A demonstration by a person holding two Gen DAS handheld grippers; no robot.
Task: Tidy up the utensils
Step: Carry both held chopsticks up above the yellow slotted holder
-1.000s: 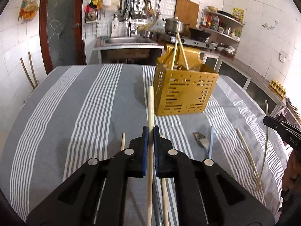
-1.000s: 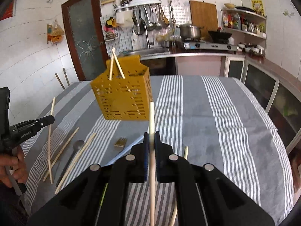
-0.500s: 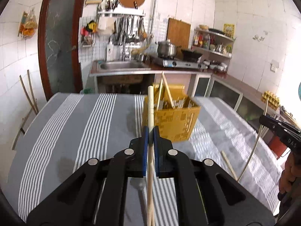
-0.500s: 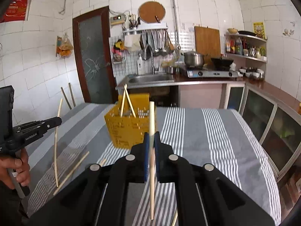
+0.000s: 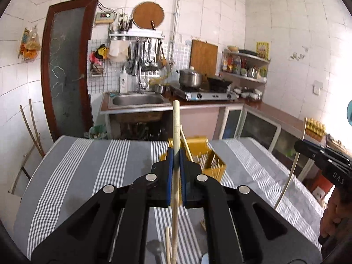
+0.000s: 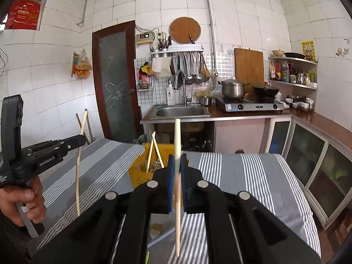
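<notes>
L tongs [image 5: 175, 160]: clamped on a chopstick [image 5: 176, 127], stick near upright, gripped abt mid-length so both ends stick out.
R tongs [image 6: 177, 167]: clamped on a 2nd stick [image 6: 177, 145], also near vertical; lower tip hangs free above the cloth.
Why held so: prob. upright to drop tip-first into the caddy [image 5: 211, 165] w/o snagging its rim (my guess, not seen).
Caddy: yellow, perforated, on the worktop [image 5: 88, 165] just ahead of both tongs; 2 sticks [image 6: 154, 151] already lean inside, crossed.
Other view: each tongs shows in the other's cam, L at far left [image 6: 72, 142], R at far right [image 5: 308, 148], well apart, caddy between.
Left on cloth: a few more sticks [image 5: 168, 248] and a spoon [image 5: 155, 247] low in L cam; fork [image 6: 156, 228] partly hidden under R tongs.
Vs 1 s ago: both tongs were low, sticks nearly flat to the cloth, caddy seen side-on. Now both lifted and tipped up; caddy sits lower in view and its open top shows. Grip unchanged on each stick.
Stage: carry to caddy, insert not yet done.
Risk: thin round sticks may swivel in the pads.
</notes>
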